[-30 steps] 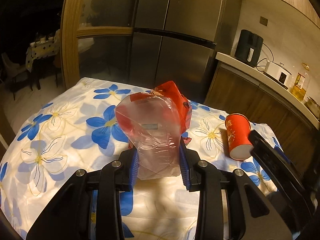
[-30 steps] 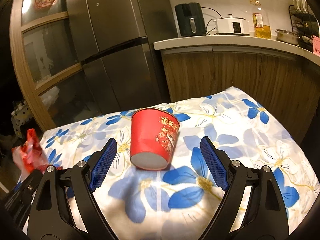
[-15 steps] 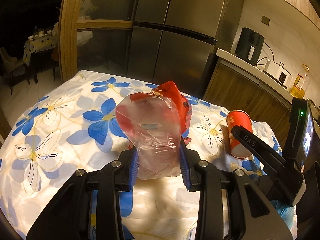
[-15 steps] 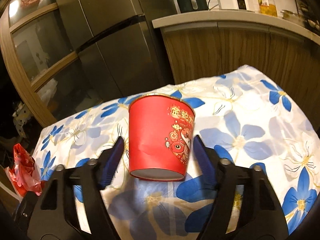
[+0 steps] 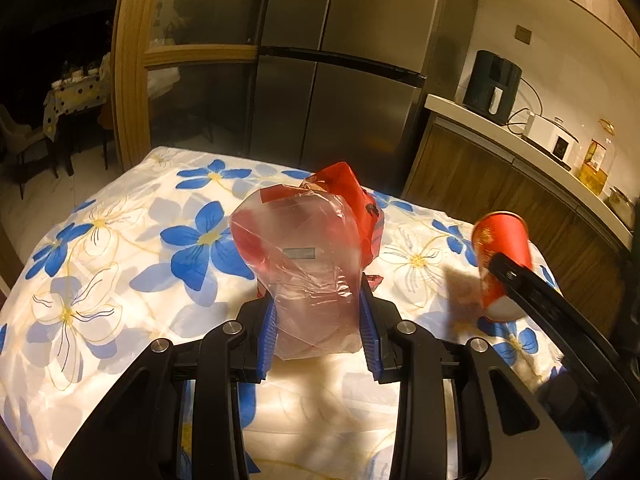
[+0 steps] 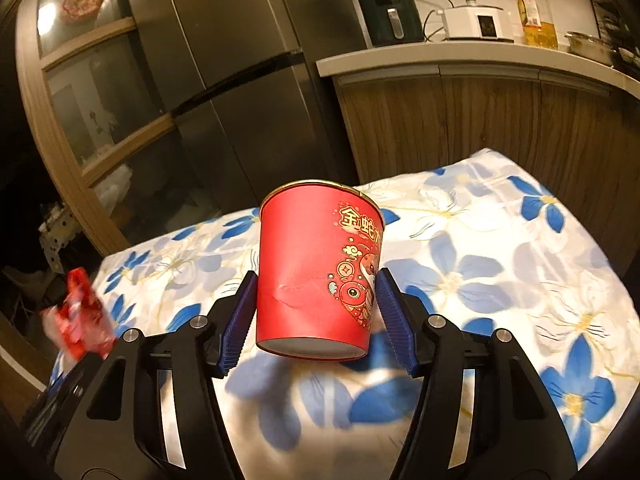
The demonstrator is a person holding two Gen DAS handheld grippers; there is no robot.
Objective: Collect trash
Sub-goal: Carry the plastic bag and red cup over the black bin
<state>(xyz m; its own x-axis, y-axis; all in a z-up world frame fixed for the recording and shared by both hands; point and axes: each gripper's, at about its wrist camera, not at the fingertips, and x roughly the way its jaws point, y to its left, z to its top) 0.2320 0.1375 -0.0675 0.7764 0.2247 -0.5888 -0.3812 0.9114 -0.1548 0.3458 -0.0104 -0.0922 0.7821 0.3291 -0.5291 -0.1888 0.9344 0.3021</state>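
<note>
Fingers (image 5: 370,328) pinch plastic bag (image 5: 308,272) holding red wrappers (image 5: 352,196).

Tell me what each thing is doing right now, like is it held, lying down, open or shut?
Red paper cup: held up off the cloth, upright, side dented.
Plastic bag: pinched, crumpled, red wrappers inside.
Right gripper: shut on the cup.
Left gripper: shut on the bag.
Fridge: doors closed.
Flowered tablecloth: spread out flat.

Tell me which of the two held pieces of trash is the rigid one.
The red paper cup in the right tool: stiff printed walls, only slightly dented. The left tool holds a crumpled clear plastic bag instead.
</note>
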